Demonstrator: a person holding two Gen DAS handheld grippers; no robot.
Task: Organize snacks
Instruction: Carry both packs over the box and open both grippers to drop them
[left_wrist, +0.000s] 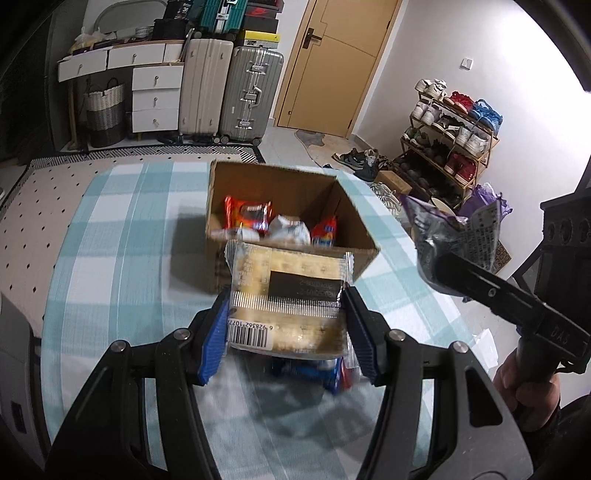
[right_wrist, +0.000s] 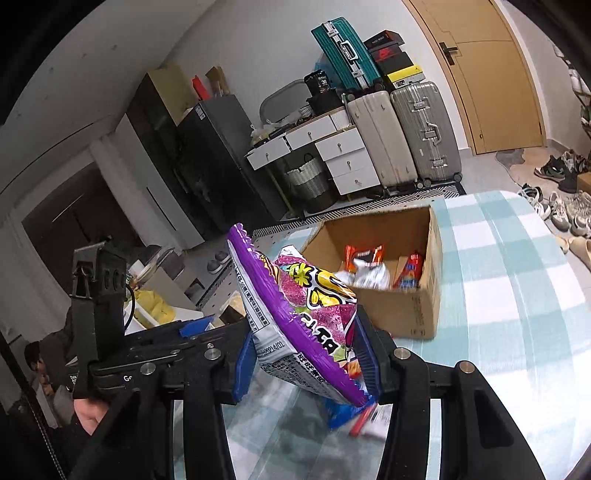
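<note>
An open cardboard box (left_wrist: 343, 218) (right_wrist: 410, 314) sits on the blue-checked tablecloth and holds several snack packets, among them a red one (left_wrist: 247, 216) (right_wrist: 364, 254). My left gripper (left_wrist: 286, 328) is shut on a tan snack packet (left_wrist: 288, 299) with a barcode, held above the table just in front of the box. My right gripper (right_wrist: 308, 354) is shut on a purple snack bag (right_wrist: 306, 314), held above the table to the left of the box; the bag also shows in the left wrist view (left_wrist: 458, 236). A blue packet (left_wrist: 332, 373) (right_wrist: 343, 413) lies on the cloth under the grippers.
The table (left_wrist: 110, 258) has a checked cloth (right_wrist: 517, 295). Beyond it stand suitcases (left_wrist: 229, 88), a white drawer unit (left_wrist: 155, 96), a woven basket (left_wrist: 105, 110), a wooden door (left_wrist: 340, 62) and a shoe rack (left_wrist: 454, 140). Shoes lie on the floor (right_wrist: 554, 206).
</note>
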